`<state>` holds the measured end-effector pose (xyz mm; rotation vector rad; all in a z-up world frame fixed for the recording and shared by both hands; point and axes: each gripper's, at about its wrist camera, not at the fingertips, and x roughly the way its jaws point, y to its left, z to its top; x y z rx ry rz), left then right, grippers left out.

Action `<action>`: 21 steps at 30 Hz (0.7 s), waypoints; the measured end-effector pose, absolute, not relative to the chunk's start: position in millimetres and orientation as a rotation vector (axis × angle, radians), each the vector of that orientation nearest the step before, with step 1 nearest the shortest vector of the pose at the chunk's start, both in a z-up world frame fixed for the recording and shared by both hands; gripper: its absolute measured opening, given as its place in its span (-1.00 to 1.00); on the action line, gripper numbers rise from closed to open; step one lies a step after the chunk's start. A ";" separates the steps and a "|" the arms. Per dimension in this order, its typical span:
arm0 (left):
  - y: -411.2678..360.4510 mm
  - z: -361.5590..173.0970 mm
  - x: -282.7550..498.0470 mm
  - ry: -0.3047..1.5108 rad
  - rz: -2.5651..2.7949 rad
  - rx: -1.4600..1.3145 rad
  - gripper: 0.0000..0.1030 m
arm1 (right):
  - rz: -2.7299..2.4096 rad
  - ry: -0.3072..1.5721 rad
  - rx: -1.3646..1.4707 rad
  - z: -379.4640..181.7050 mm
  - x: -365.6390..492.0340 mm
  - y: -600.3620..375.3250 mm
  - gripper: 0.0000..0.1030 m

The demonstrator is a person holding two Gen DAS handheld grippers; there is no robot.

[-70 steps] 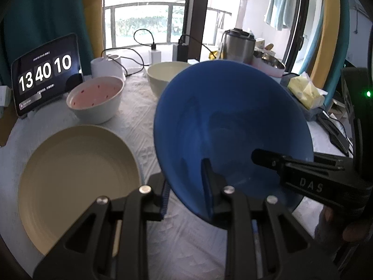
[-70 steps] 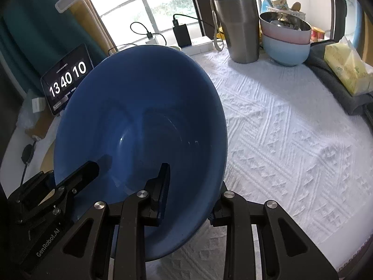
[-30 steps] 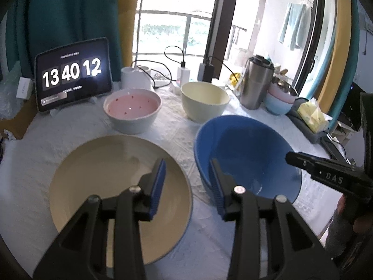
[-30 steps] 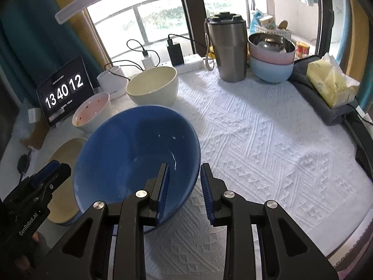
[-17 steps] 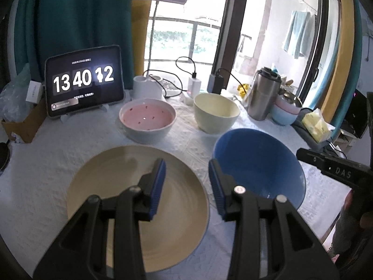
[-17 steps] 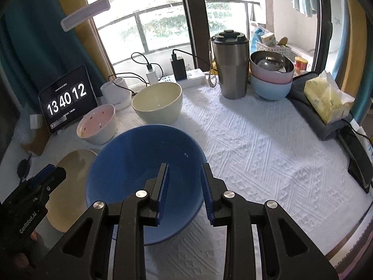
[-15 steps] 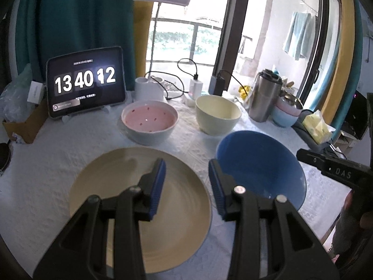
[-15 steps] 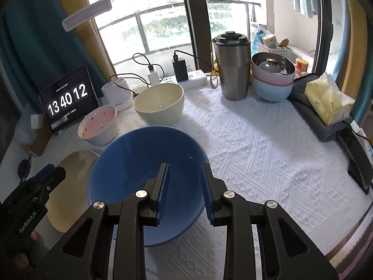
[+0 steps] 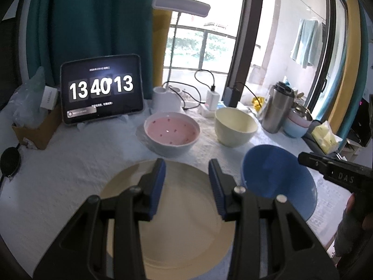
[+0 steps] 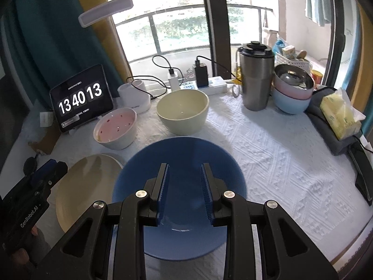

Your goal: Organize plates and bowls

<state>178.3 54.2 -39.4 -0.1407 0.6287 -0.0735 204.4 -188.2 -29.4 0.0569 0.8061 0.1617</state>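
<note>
The left tool (image 9: pixel 186 170) hangs over the beige plate (image 9: pixel 181 238), its jaws apart and holding nothing; the right tool (image 10: pixel 184 175) hangs likewise over the blue bowl (image 10: pixel 186 240), jaws parted and empty. Plate and bowl sit side by side on the white-clothed table (image 10: pixel 279 158). Farther back stand the pink bowl (image 10: pixel 115 127) and the cream bowl (image 10: pixel 183 112), then a tablet clock (image 10: pixel 80 99) and a steel tumbler (image 10: pixel 255 78).

White-clothed table (image 10: pixel 268 144) with bowls, plate (image 9: pixel 186 221)
</note>
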 end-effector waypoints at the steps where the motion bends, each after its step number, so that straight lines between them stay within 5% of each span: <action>1: 55.8 -39.3 179.4 0.628 -0.071 -0.141 -0.23 | 0.165 0.806 0.055 -29.2 205.6 -185.5 -0.43; 21: 97.2 -43.2 205.3 0.628 -0.030 -0.147 -0.22 | 0.232 0.824 0.023 -33.8 241.3 -130.2 -0.43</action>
